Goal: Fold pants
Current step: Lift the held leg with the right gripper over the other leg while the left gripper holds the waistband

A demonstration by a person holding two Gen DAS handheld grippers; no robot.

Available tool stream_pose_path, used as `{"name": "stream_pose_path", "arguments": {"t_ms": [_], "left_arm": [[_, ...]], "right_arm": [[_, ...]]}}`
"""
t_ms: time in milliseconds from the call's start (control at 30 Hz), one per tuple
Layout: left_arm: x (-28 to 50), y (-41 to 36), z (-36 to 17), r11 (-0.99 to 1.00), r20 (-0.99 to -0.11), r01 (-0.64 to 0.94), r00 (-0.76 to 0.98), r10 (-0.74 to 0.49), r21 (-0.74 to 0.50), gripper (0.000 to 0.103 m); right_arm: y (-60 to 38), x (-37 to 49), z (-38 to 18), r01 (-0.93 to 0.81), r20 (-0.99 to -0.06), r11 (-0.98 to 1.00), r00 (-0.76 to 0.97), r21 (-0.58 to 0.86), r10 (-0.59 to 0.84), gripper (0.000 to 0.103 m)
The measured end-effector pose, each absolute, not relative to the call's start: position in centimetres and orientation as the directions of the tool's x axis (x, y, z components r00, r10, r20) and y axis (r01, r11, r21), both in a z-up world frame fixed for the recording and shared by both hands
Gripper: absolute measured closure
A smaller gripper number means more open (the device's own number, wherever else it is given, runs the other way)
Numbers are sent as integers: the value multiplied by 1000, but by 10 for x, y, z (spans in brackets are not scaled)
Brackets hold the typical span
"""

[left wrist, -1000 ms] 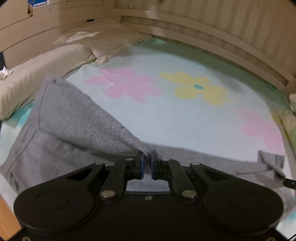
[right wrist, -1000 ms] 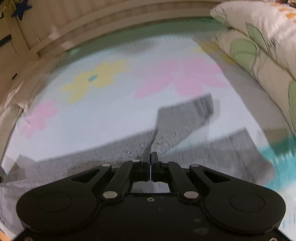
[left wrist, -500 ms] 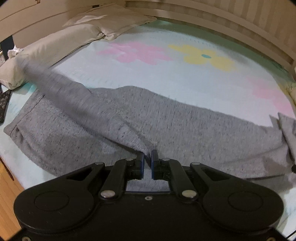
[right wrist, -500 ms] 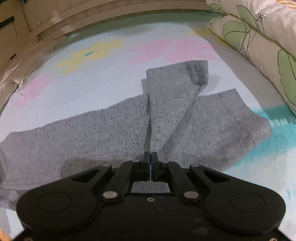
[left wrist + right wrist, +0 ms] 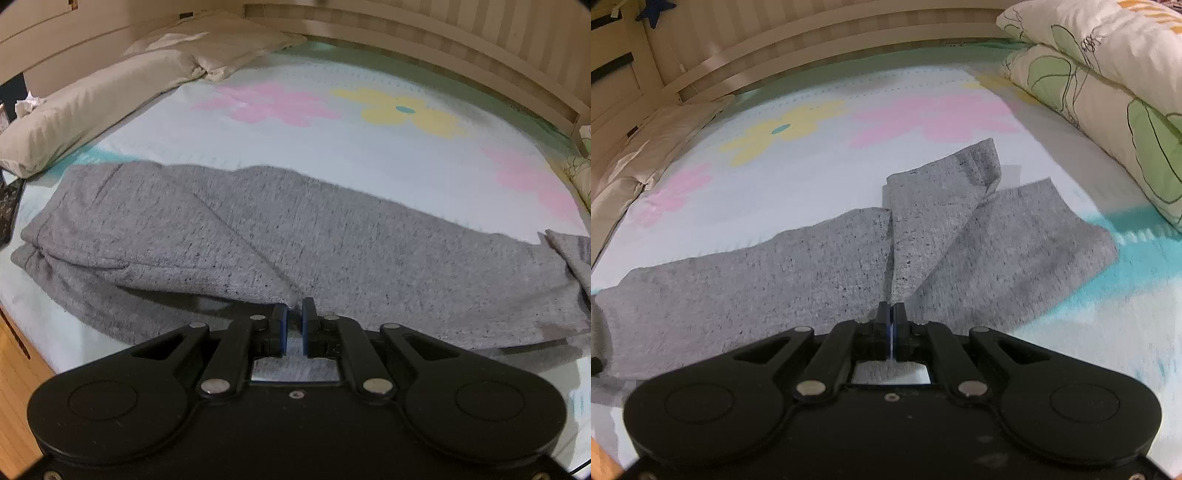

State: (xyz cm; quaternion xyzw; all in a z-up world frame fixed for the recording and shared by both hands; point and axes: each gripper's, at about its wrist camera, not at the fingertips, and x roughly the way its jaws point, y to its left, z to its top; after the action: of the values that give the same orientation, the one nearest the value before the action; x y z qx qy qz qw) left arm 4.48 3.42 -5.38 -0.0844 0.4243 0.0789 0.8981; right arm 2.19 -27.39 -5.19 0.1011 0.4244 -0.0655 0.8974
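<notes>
My left gripper has its jaws clenched on a pinch of the gray pants, a narrow slit left betw. the blue pads, fabric bunched in it. From that pinch a top layer of cloth runs away to the left of the jaws, lying doubled over the layer beneath; a diagonal crease goes up-left from the jaws. Past the jaws the pants stretch flat across the bed, w/ the waist end far left, near the bed's edge. Beyond that: flowered sheet, then a beige pillow far left.

My right gripper also has jaws clamped tight on the pants, pads nearly touching. Straight ahead of these jaws a leg end stands up in a tilted fold, cuff pointing away; the other leg end lies flat just right of it. Far right sits a green-leaf quilt.
</notes>
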Motion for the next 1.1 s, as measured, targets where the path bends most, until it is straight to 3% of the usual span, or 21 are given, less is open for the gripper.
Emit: {"name": "stream_pose_path", "arguments": {"t_ms": [233,367,467,500,667,933,1000,1033,1100], "left_arm": [[38,33,-70,978,-811,-202,580,79,-49,93],[40,36,-73,975,-819,-215,568,80,-53,93],[42,37,-73,974,-820,-216,568,74,-61,93],[43,36,-74,974,-820,-216,567,74,-61,93],[48,36,-79,971,-832,-231,550,71,-70,93],[49,36,-83,977,-844,-206,532,60,-60,93],[49,34,-83,982,-841,-184,538,61,-46,92],[48,33,-83,985,-839,-171,541,63,-36,91],[47,30,-83,988,-834,-152,548,74,-12,91]], "right_arm": [[-287,17,-73,272,-809,953,585,130,-56,102],[-292,19,-74,301,-786,947,610,114,-99,91],[-290,29,-69,302,-751,948,648,100,-127,72],[-286,35,-69,293,-741,953,656,75,-143,72],[-259,63,-65,237,-679,969,700,-69,-220,72],[-226,118,-100,141,-670,911,636,-389,-384,72],[-228,122,-105,139,-661,892,625,-429,-415,85],[-231,122,-103,144,-662,899,630,-415,-406,100],[-244,116,-89,202,-656,917,647,-344,-389,99]]}}
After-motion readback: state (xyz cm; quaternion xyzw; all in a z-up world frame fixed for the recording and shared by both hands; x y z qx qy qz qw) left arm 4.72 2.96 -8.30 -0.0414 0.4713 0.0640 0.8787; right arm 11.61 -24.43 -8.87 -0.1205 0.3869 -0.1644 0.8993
